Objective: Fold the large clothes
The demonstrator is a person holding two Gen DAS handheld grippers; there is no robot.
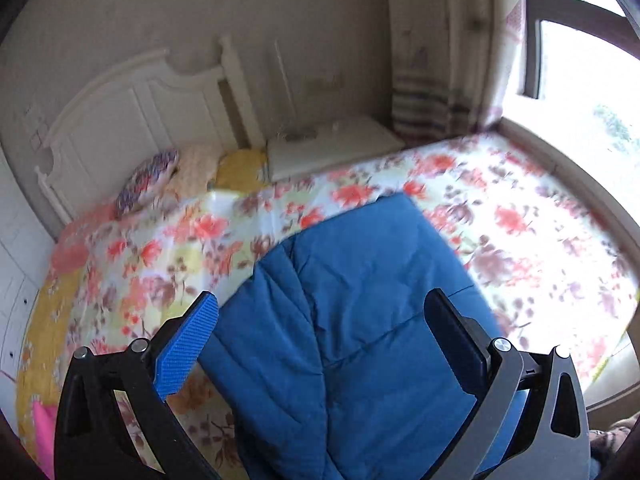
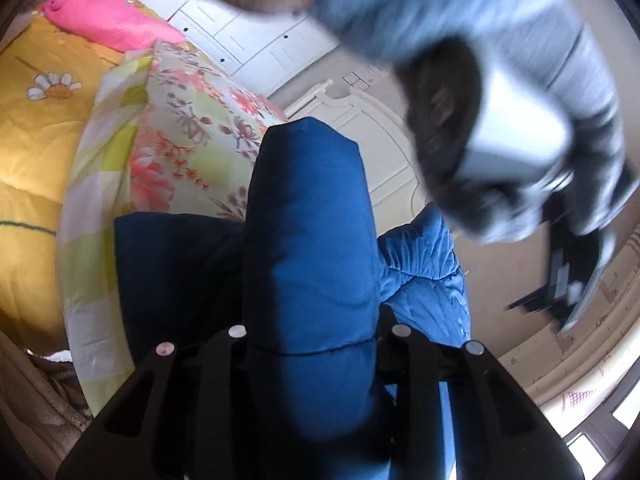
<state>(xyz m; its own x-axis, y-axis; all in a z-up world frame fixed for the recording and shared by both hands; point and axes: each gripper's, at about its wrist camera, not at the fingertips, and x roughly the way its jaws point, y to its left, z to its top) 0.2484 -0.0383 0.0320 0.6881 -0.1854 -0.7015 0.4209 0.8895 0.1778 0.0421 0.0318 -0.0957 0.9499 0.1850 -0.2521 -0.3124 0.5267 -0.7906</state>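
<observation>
A blue quilted jacket (image 1: 360, 312) lies on the floral bed sheet (image 1: 520, 216), folded into a long shape. My left gripper (image 1: 320, 320) is open above its near part, one blue-padded finger (image 1: 184, 348) left of the cloth and one dark finger (image 1: 456, 340) over it. In the right wrist view my right gripper (image 2: 312, 340) is shut on a thick padded part of the blue jacket (image 2: 308, 220), which bulges up between the fingers and hides their tips. The other gripper (image 2: 520, 160), blurred, shows at the upper right of that view.
A white headboard (image 1: 120, 120) and pillows (image 1: 148, 180) stand at the far left of the bed. A window (image 1: 580, 80) and curtain (image 1: 440, 60) are on the right. A pink cloth (image 2: 108, 20) lies on a yellow quilt (image 2: 36, 120); white cabinets (image 2: 256, 40) stand beyond.
</observation>
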